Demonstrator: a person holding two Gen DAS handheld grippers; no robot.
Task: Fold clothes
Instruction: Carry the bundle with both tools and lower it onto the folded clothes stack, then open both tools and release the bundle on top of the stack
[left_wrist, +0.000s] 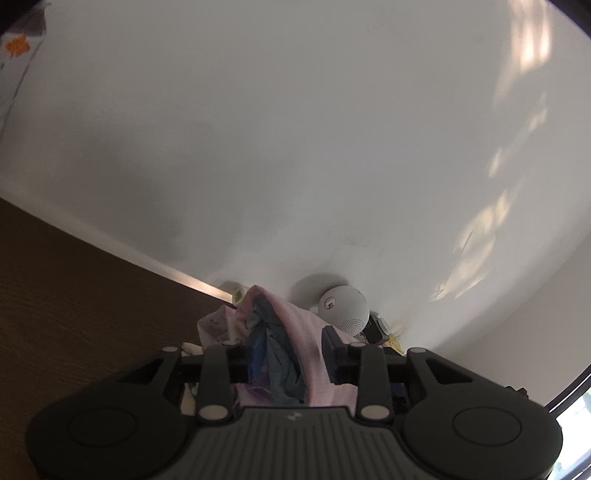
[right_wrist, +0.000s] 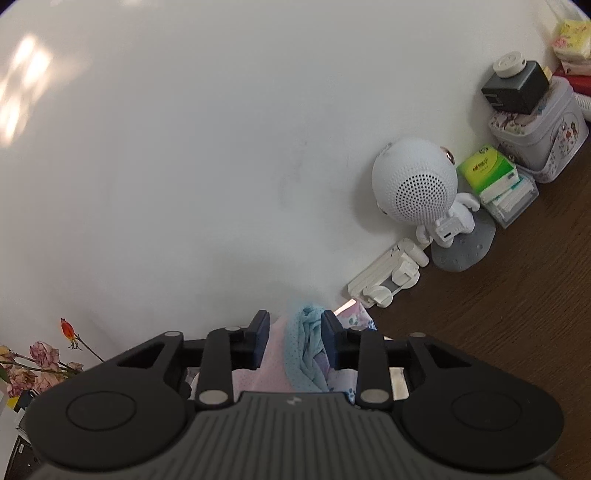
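A pink and blue patterned garment (left_wrist: 291, 343) is bunched between the fingers of my left gripper (left_wrist: 286, 356), which is shut on it and lifted, pointing at the white wall. In the right wrist view my right gripper (right_wrist: 295, 332) is shut on another part of the same garment (right_wrist: 306, 354), pink with a light blue dotted fold. Both grippers hold the cloth up above the dark wooden table (right_wrist: 517, 295). The rest of the garment hangs below, out of sight.
Against the white wall (right_wrist: 184, 147) stand a white astronaut speaker (right_wrist: 417, 188), a white folding stand (right_wrist: 388, 277), a green tissue pack (right_wrist: 487, 170) and a floral tin (right_wrist: 539, 133) with a dark box on top. Dried flowers (right_wrist: 40, 365) sit at the left.
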